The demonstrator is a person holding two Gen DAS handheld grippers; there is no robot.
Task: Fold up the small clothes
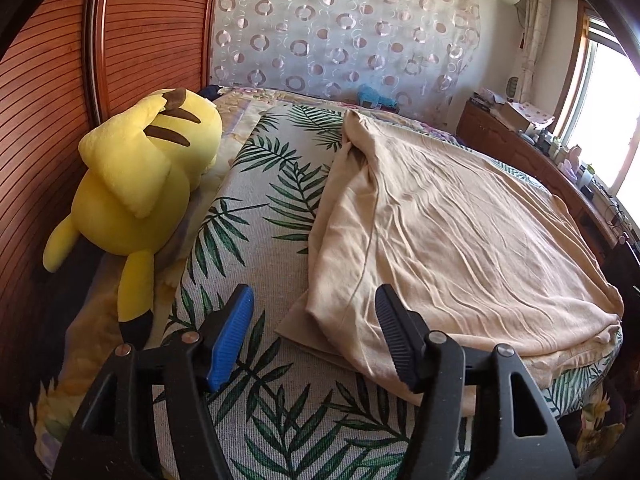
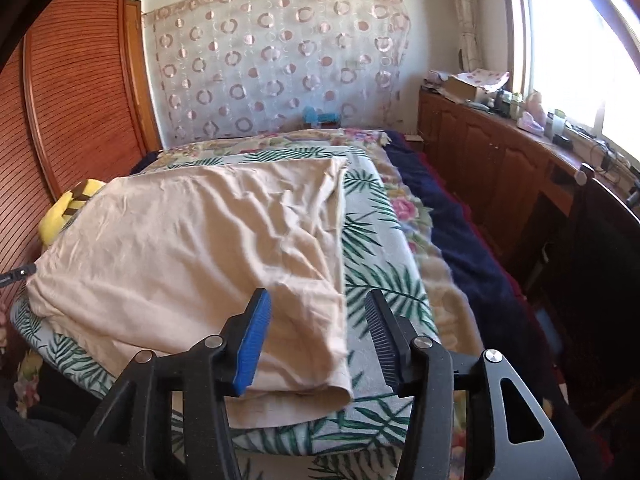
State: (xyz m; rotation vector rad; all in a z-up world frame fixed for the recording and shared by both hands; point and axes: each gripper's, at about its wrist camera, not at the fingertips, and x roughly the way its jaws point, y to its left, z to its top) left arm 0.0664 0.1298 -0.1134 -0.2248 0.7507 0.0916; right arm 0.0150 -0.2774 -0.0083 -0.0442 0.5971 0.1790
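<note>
My left gripper (image 1: pixel 316 334) stands with its jaws apart at the bottom of the left wrist view, nothing pressed between them: the blue pad hangs over the leaf-print cover (image 1: pixel 256 208), the black one sits over the near edge of the beige garment (image 1: pixel 452 232). My right gripper (image 2: pixel 318 338) is parted too, its fingers either side of the garment's (image 2: pixel 192 248) lower right corner without pinching it.

The garment is a pale beige, soft knit piece, folded over on itself so that a doubled edge shows along the bottom. It lies flat but creased, with fine wrinkles running diagonally across its top layer. In the left wrist view it fills the middle and right of the frame, a long seam curving down its left side and a bunched point toward the upper centre. In the right wrist view it covers the centre left, its right edge running straight down over the green fronds.

A yellow plush toy (image 1: pixel 136 184) lies at the left, apart from the garment.
</note>
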